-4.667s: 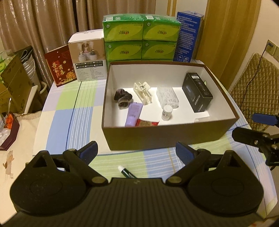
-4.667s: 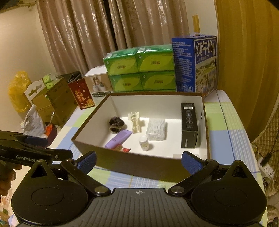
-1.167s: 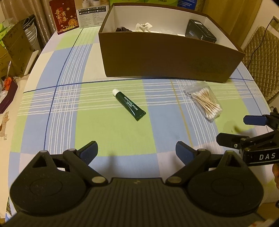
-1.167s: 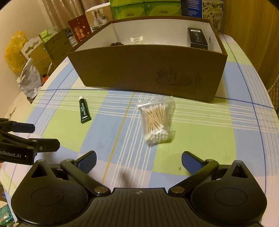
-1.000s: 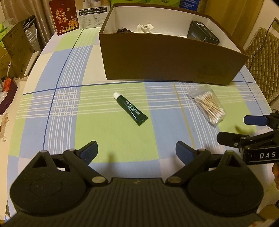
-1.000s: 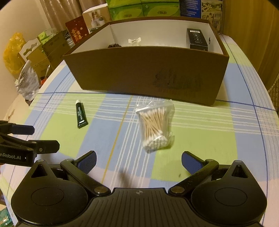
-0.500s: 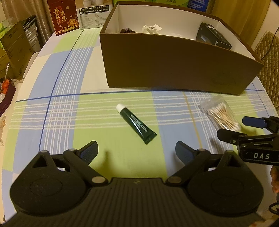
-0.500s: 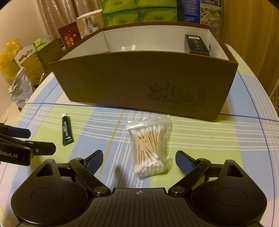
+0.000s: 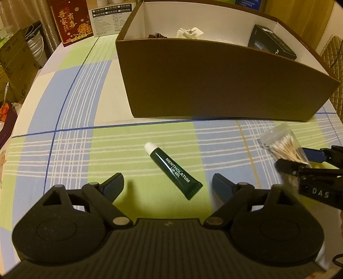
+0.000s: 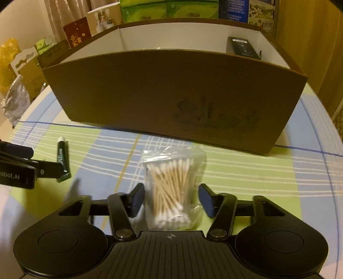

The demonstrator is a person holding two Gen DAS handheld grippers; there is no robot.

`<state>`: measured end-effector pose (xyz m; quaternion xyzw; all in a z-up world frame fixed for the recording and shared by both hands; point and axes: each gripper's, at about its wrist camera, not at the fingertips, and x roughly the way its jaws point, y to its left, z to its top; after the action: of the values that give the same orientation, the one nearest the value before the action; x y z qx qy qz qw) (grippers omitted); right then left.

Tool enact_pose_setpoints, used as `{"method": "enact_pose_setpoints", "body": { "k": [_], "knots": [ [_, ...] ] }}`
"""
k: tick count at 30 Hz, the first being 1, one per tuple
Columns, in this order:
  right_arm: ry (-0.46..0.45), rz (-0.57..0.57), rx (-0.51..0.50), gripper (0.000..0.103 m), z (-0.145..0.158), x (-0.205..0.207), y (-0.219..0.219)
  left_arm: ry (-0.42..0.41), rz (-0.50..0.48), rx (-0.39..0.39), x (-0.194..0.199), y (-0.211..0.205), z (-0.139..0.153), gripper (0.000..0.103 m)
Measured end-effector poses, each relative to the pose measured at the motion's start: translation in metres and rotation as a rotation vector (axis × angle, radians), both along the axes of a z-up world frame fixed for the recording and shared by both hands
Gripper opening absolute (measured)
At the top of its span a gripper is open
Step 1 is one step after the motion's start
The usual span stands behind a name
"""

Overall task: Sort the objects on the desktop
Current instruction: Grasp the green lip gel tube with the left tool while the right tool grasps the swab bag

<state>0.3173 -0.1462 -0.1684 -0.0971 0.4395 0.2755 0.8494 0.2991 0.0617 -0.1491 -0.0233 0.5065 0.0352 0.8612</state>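
Note:
A dark green lip gel tube (image 9: pixel 173 170) with a white cap lies on the checked tablecloth between the open fingers of my left gripper (image 9: pixel 168 187); it also shows in the right wrist view (image 10: pixel 62 159). A clear bag of cotton swabs (image 10: pixel 171 190) lies between the fingers of my right gripper (image 10: pixel 171 202), which are half closed around it without touching. The bag also shows in the left wrist view (image 9: pixel 286 146). The brown box (image 9: pixel 214 85) stands just behind both; it holds a black box (image 9: pixel 271 45) and other small items.
Green tissue packs (image 10: pixel 169 8), a blue carton (image 10: pixel 248 9), a red box (image 9: pixel 70 21) and a white box (image 9: pixel 107 15) stand behind the brown box. Cartons and bags (image 10: pixel 23 66) sit off the table's left edge. A chair (image 9: pixel 335 49) is at the right.
Both grippers have moved forward and down toward the table. The right fingers have narrowed around the cotton swab bag. The tube now sits between the left fingers.

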Motion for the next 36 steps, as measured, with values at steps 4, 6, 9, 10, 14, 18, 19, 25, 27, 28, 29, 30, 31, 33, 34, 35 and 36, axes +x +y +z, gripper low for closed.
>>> {"method": "enact_pose_setpoints", "body": {
  "k": [4,6,9,10,14,18,19,25,27,28,29,30,31,33,34,35,36],
  "knots": [
    [0.000,-0.061,-0.005,0.033,0.001,0.005,-0.008,-0.004,-0.010,0.008,0.007,0.001,-0.003,0.081],
    [0.002,-0.092,-0.004,0.033,0.001,0.008,-0.014,-0.003,-0.016,0.006,0.010,0.001,-0.006,0.072],
    [0.009,-0.129,0.001,0.033,0.002,0.011,-0.024,-0.002,-0.022,0.011,0.014,0.001,-0.009,0.070],
    [0.011,-0.140,0.003,0.033,0.002,0.011,-0.027,-0.003,-0.025,0.012,0.015,0.001,-0.011,0.068],
    [0.015,-0.165,0.005,0.033,0.004,0.011,-0.038,-0.003,-0.053,0.008,0.018,-0.001,-0.016,0.053],
    [0.014,-0.173,0.007,0.033,0.006,0.008,-0.045,-0.032,-0.099,0.010,0.017,-0.006,-0.017,0.034],
    [0.013,-0.173,0.007,0.033,0.005,0.007,-0.045,-0.039,-0.111,0.002,0.017,-0.007,-0.017,0.030],
    [0.021,-0.160,0.013,0.033,0.006,-0.003,-0.048,-0.047,-0.153,-0.025,0.012,-0.012,-0.016,0.014],
    [0.022,-0.150,0.013,0.033,0.006,-0.007,-0.049,-0.045,-0.160,-0.027,0.008,-0.013,-0.016,0.014],
    [0.024,-0.147,0.015,0.033,0.006,-0.008,-0.049,-0.040,-0.166,-0.029,0.007,-0.013,-0.015,0.014],
    [0.026,-0.145,0.017,0.033,0.006,-0.010,-0.050,-0.035,-0.169,-0.033,0.004,-0.015,-0.015,0.014],
    [0.028,-0.143,0.018,0.033,0.006,-0.012,-0.051,-0.032,-0.172,-0.038,0.001,-0.018,-0.014,0.014],
    [0.030,-0.140,0.019,0.033,0.006,-0.014,-0.051,-0.029,-0.177,-0.043,-0.002,-0.019,-0.014,0.014],
    [0.033,-0.134,0.021,0.033,0.007,-0.018,-0.053,-0.027,-0.187,-0.038,-0.009,-0.023,-0.014,0.014],
    [0.035,-0.129,0.022,0.033,0.006,-0.020,-0.054,-0.025,-0.192,-0.037,-0.013,-0.024,-0.013,0.014],
    [0.038,-0.122,0.023,0.033,0.007,-0.023,-0.055,-0.020,-0.195,-0.041,-0.016,-0.025,-0.013,0.014],
    [0.041,-0.116,0.024,0.033,0.007,-0.025,-0.056,-0.016,-0.196,-0.047,-0.020,-0.025,-0.013,0.014]
  ]
}}
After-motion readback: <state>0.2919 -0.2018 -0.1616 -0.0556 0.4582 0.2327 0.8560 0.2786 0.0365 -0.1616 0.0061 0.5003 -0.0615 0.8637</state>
